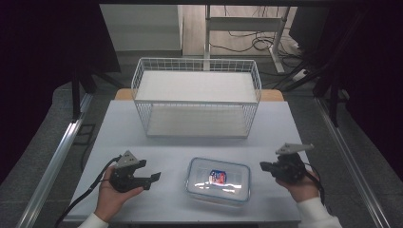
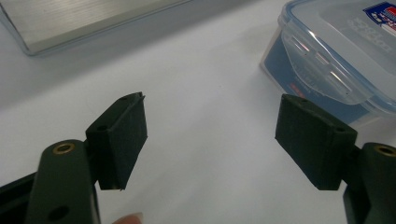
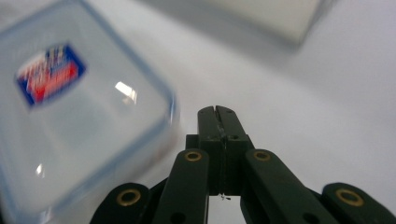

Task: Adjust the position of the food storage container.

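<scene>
Container (image 1: 218, 180) sits flat on the white tabletop (image 1: 142, 137), near its front edge, roughly centred between both hands; clear plastic box with blue-edged snap lid on, red-and-blue label on top; side latch flap visible in the left gripper view (image 2: 327, 70); label blurred in the right gripper view (image 3: 50, 73); left claw (image 1: 153, 177) just beside the container's left side, pointing at it, not touching; jaws stand well apart with nothing between them, only bare tabletop showing through the gap (image 2: 210, 140); right claw (image 1: 263, 166) just off the container's right side, pointing at it, apart from it; jaws fully closed, pads pressed together, gripping nothing (image 3: 217, 112); white wire basket (image 1: 197, 97) stands farther back on the tabletop, well behind the container, open top; desk frame and loose cables on the floor beyond.
</scene>
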`<state>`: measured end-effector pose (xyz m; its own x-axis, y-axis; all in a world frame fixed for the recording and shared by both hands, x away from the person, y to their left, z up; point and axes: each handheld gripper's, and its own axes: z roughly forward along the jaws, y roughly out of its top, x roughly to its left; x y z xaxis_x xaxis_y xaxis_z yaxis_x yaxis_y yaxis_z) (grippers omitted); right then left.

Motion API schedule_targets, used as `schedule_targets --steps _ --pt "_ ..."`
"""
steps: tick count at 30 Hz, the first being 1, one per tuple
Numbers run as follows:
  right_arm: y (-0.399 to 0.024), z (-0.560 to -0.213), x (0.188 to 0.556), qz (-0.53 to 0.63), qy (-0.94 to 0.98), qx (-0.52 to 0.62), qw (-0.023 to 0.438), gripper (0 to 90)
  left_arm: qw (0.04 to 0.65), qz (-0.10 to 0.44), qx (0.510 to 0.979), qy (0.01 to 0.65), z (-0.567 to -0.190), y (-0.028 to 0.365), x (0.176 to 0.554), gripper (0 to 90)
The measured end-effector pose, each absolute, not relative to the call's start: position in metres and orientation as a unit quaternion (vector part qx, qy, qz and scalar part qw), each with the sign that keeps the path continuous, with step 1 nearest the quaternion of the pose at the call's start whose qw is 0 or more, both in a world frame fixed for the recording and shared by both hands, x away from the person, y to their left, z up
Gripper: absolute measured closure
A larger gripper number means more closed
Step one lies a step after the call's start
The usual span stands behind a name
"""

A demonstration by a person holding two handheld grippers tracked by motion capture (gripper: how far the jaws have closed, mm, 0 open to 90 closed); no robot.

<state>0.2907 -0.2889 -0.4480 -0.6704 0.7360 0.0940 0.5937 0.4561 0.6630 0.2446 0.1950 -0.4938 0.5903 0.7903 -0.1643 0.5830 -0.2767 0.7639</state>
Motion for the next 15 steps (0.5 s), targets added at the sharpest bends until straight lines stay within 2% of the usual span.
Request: schedule_targets --steps 1,4,15 --pt "-0.289 -0.448 0.291 0.343 0.847 0.393 0.104 89.1 0.415 0.125 0.789 0.435 -0.494 0.195 0.245 25.0" --pt "-0.284 -0.469 0.269 0.324 0.86 0.387 0.066 89.0 0.42 0.117 0.786 0.438 -0.494 0.194 0.246 25.1" --pt "-0.261 -0.475 0.266 0.295 0.881 0.366 0.055 88.9 0.412 0.115 0.79 0.439 -0.495 0.194 0.246 25.1"
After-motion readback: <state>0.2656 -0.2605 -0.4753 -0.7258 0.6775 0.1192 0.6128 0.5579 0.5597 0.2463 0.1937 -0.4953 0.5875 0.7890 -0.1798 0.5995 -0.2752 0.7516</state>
